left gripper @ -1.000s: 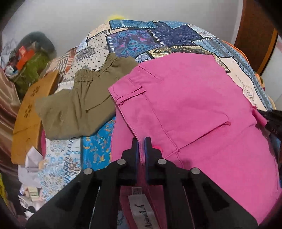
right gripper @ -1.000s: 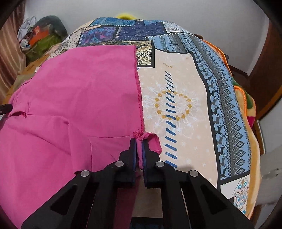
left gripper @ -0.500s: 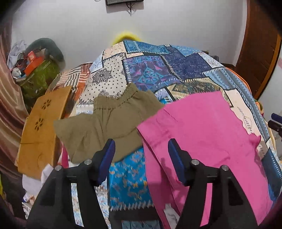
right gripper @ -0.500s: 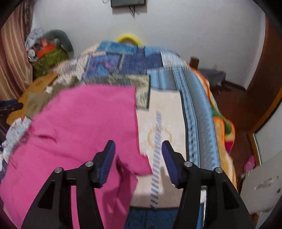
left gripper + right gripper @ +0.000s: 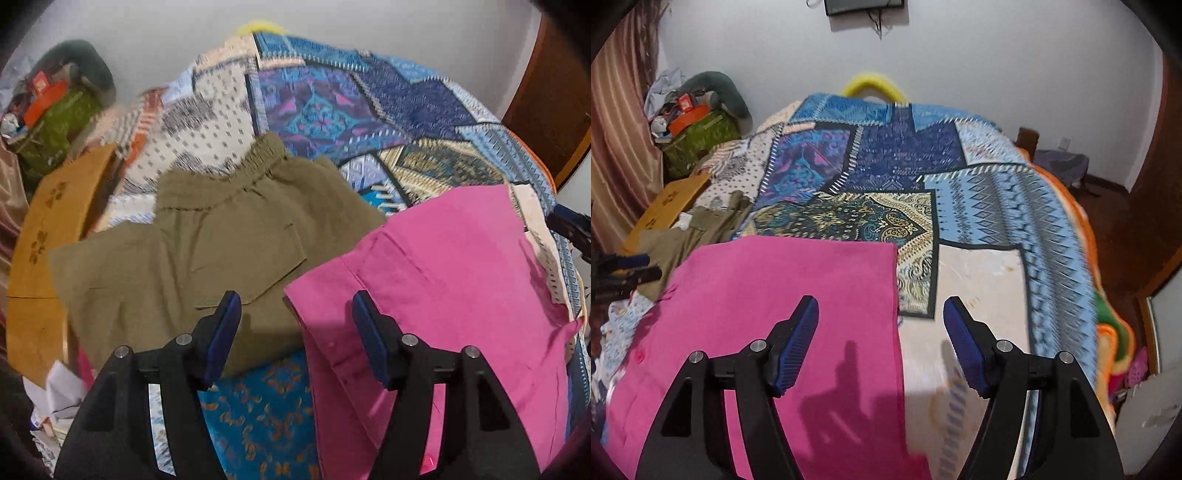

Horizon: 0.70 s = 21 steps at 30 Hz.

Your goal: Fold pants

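Both wrist views look down along the bed (image 5: pixel 982 266), sharing the pink pants (image 5: pixel 443 280).

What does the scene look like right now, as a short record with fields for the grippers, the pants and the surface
left gripper: open, holding nothing
right gripper: open, holding nothing
pink pants: lying flat on the bedspread, not gripped
olive pants: beside the pink pants, on their left, elastic waistband away from camera
patchwork bedspread: under both garments

The left gripper (image 5: pixel 295 332) hangs spread wide above folded olive cotton shorts (image 5: pixel 207 251), with bright pink fabric pants (image 5: pixel 443 288) at four o'clock on the patchwork bed (image 5: pixel 332 107).
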{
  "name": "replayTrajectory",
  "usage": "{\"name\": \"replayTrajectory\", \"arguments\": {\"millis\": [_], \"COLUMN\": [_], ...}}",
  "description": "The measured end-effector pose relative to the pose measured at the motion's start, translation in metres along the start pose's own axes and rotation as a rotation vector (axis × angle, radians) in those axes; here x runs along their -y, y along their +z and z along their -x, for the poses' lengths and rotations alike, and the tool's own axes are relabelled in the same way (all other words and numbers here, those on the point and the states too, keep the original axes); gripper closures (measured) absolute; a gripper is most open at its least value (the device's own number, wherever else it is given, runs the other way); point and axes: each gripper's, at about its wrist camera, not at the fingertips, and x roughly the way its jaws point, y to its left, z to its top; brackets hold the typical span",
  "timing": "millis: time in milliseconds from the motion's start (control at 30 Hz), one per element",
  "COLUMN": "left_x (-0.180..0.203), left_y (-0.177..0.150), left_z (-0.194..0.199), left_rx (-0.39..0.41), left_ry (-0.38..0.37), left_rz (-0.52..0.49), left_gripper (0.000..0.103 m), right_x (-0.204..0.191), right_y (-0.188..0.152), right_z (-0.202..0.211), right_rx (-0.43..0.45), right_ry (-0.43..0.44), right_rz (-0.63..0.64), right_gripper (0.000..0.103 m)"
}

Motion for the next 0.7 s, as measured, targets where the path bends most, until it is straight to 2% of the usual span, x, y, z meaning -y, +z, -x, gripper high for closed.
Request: {"name": "replayTrajectory", "arguments": {"millis": [100,200,267,300,367,400,467,533,600,700], "left_x": [0.0,0.001,0.0,-0.001,-0.002,-0.002,0.001,0.005,0.006,0.007], "left_y": [0.001,0.001,0.001,0.001,0.001,0.001,0.003,0.004,0.004,0.006], "left_z": [-0.022,-0.031,-0.032,-0.033,-0.034,-0.034,-0.032,-0.031,-0.031,-0.021], "left_rx": [-0.04,-0.033,-0.026,-0.023,-0.025,-0.03,-0.02,-0.02,-0.027,-0.015], "left_ry": [-0.046,-0.063,-0.074,-0.082,-0.123,-0.148,-0.124,-0.074,-0.032,0.002], "left_rz": [0.013,-0.001,-0.001,0.001,0.01,0.017,0.024,0.032,0.034,0.011], "left_gripper": [0.04,0.04,0.04,0.042,0.052,0.061,0.067,0.083,0.09,0.095], "right_x": [0.001,0.004,0.007,0.009,0.008,0.007,0.004,0.001,-0.003,-0.005], "right_y": [0.008,0.017,0.021,0.022,0.024,0.025,0.025,0.023,0.022,0.022], "right_z": [-0.029,-0.059,-0.076,-0.083,-0.085,-0.086,-0.085,-0.084,-0.082,-0.076], "right_rx": [-0.037,-0.074,-0.1,-0.108,-0.074,-0.07,-0.066,-0.077,-0.08,-0.071], "right_ry": [0.0,0.007,0.001,-0.002,-0.004,-0.003,0.01,0.018,0.006,-0.022], "right_rz": [0.003,-0.007,-0.022,-0.029,-0.03,-0.025,-0.02,-0.023,-0.009,0.004], "right_gripper": [0.037,0.037,0.044,0.044,0.047,0.05,0.08,0.097,0.099,0.1]}}
